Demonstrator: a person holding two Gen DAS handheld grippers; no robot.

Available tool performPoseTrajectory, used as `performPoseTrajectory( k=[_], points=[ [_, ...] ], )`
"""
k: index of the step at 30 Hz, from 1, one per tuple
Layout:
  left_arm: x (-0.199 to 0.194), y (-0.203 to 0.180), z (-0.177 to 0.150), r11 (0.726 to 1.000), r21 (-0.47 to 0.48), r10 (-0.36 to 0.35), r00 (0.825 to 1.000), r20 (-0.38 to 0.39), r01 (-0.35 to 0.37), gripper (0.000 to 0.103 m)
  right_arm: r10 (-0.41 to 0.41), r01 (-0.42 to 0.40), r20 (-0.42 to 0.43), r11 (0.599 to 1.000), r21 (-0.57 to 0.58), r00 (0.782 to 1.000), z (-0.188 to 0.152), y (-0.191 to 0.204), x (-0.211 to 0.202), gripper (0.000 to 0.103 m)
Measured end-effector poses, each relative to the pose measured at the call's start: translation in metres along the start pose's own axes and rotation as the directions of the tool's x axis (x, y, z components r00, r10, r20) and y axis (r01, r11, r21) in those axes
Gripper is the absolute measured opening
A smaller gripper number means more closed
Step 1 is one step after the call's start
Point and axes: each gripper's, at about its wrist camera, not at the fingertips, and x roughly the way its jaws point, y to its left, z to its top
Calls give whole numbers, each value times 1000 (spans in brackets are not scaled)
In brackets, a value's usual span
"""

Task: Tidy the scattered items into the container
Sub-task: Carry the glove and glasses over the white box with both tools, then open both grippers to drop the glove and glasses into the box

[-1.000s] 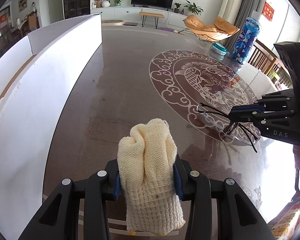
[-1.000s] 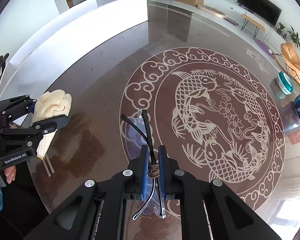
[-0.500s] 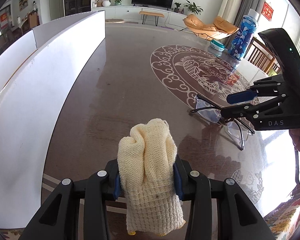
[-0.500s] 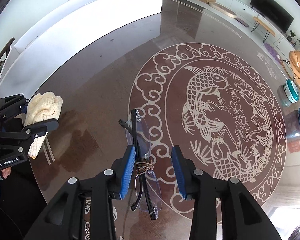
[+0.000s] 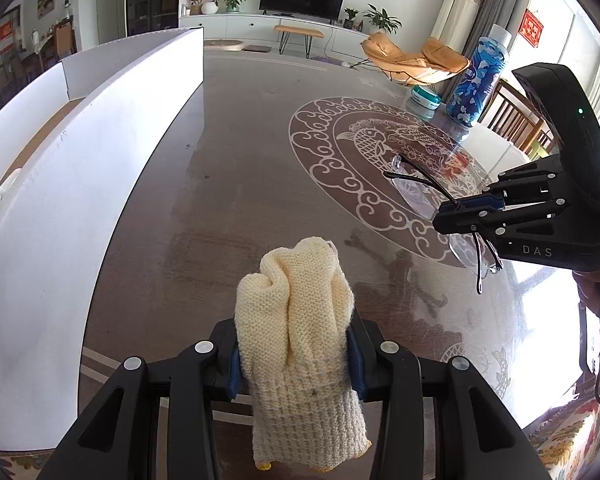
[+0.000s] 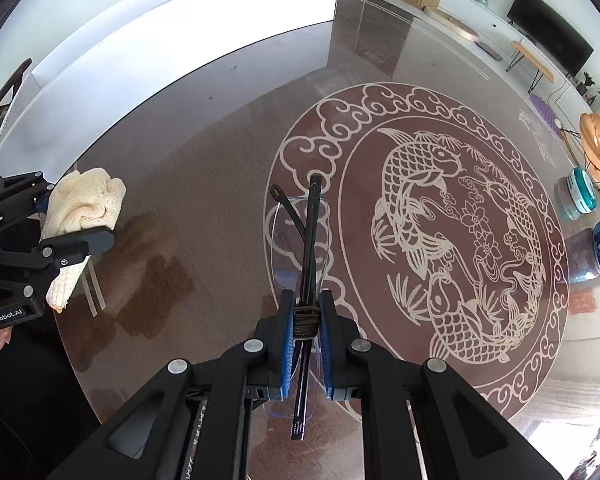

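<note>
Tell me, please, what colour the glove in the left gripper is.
Cream, a pale yellowish knit glove; the left wrist view shows it best.

Container left on table, glasses right of glove

Left gripper clamps knit glove; right gripper pinches glasses.

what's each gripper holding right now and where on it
The left gripper clamps a cream knit glove across its middle. The right gripper, jaws just closed, pinches folded clear glasses at the wire-wrapped part of the temples.
</note>
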Motion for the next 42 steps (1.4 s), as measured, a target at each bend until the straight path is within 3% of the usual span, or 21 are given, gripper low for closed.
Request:
performPoseTrajectory(
  k=[3,7,11,16,20,25,31,33,34,35,36,37,39,41,42],
  points=[
    [-23,3,19,999,-12,-35,999,33,36,40,8,-8,30,1000,4,1000,14,3,-22,13],
    [-74,34,54,998,-49,-24,994,109,29,40,31,-32,116,999,12,993,58,14,-63,13],
    [-121,92,87,991,-108,96,983,158,-80,40,82,-84,214,996,-1,973,119,39,-104,13],
    [-155,176,104,955,-240,218,962,166,-175,40,175,-172,313,984,-37,933,195,92,-129,13],
    [-149,218,96,930,-297,264,956,124,-218,40,259,-249,332,966,-73,907,240,143,-115,13],
    [-119,246,78,912,-336,271,961,62,-235,40,256,-231,294,966,-116,921,274,200,-70,13],
    [-94,260,64,904,-349,272,962,25,-247,42,230,-204,242,971,-129,943,291,228,-10,13],
    [-93,262,61,897,-355,290,957,23,-263,51,214,-190,236,974,-120,948,292,227,6,25],
    [-95,265,59,890,-364,301,953,21,-273,61,199,-179,226,978,-108,954,294,224,13,64],
    [-98,267,57,884,-379,305,952,24,-274,68,158,-142,224,986,-84,962,295,221,18,83],
    [-103,268,55,879,-395,306,951,36,-268,85,145,-133,235,989,-66,961,295,212,20,89],
    [-108,268,52,875,-409,309,949,58,-260,90,162,-154,255,987,-52,953,294,203,18,94],
    [-120,266,50,864,-430,331,939,91,-262,92,164,-170,305,985,-5,938,291,185,7,99],
    [-129,259,50,857,-438,347,932,105,-269,103,164,-190,353,981,38,921,285,169,-8,103],
    [-133,255,50,861,-439,338,934,115,-258,103,164,-196,370,979,50,915,281,163,-15,103]
  ],
)
